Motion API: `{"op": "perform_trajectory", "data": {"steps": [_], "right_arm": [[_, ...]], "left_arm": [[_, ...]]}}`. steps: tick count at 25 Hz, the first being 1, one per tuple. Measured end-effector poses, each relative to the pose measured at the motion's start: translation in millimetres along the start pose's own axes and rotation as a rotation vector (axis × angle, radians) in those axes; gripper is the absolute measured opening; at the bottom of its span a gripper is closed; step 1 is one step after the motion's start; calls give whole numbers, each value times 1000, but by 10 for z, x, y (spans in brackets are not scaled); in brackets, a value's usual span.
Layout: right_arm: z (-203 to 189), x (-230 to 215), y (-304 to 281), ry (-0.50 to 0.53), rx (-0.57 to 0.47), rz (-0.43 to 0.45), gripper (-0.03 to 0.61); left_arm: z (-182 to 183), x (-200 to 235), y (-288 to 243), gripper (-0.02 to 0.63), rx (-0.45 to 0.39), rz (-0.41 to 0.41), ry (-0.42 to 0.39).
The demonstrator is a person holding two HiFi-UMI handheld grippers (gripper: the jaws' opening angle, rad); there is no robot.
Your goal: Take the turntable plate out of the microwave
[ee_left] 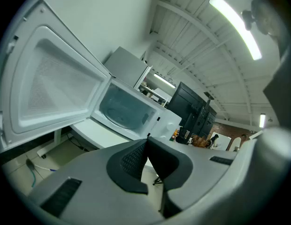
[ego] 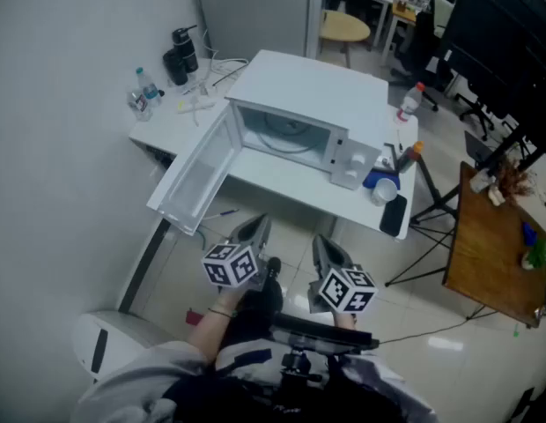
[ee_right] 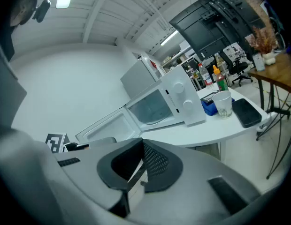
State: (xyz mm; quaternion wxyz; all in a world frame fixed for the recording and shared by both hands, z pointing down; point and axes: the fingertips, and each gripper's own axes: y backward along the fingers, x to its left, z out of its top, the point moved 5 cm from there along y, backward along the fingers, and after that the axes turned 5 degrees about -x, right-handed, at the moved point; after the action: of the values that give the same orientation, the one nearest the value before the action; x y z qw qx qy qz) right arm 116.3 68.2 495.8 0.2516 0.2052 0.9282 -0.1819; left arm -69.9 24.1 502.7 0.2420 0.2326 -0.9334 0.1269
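Observation:
A white microwave (ego: 299, 113) stands on a white table (ego: 282, 188) with its door (ego: 192, 176) swung wide open to the left. Inside its cavity lies the round glass turntable plate (ego: 289, 132), also seen as the plate (ee_left: 121, 117) in the left gripper view and the plate (ee_right: 156, 116) in the right gripper view. My left gripper (ego: 254, 229) and right gripper (ego: 326, 249) hover side by side in front of the table, well short of the microwave. Both are shut with nothing between their jaws, as the left gripper (ee_left: 146, 146) and right gripper (ee_right: 141, 149) show close up.
Right of the microwave sit a plastic cup (ego: 385, 189), a black phone (ego: 394, 215), a blue box (ego: 376, 178) and bottles (ego: 409, 102). Black and clear bottles (ego: 180, 55) stand at the table's back left. A wooden desk (ego: 498, 245) is at the right, a white bin (ego: 106, 337) at the lower left.

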Motion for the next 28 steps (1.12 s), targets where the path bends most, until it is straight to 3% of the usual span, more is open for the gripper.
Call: {"op": "perform_trajectory", "data": {"steps": [8, 13, 18, 28], "right_arm": [[310, -219, -1052, -16, 10, -7, 5], [453, -311, -1550, -8, 40, -22, 5], [532, -418, -1881, 5, 72, -56, 5], [653, -657, -2258, 0, 95, -129, 5]], "left_arm": [[320, 612, -927, 14, 31, -24, 46], [340, 1001, -1465, 75, 90, -30, 128], [320, 1314, -2003, 121, 171, -27, 195], [255, 1569, -2595, 124, 251, -17, 354]]}}
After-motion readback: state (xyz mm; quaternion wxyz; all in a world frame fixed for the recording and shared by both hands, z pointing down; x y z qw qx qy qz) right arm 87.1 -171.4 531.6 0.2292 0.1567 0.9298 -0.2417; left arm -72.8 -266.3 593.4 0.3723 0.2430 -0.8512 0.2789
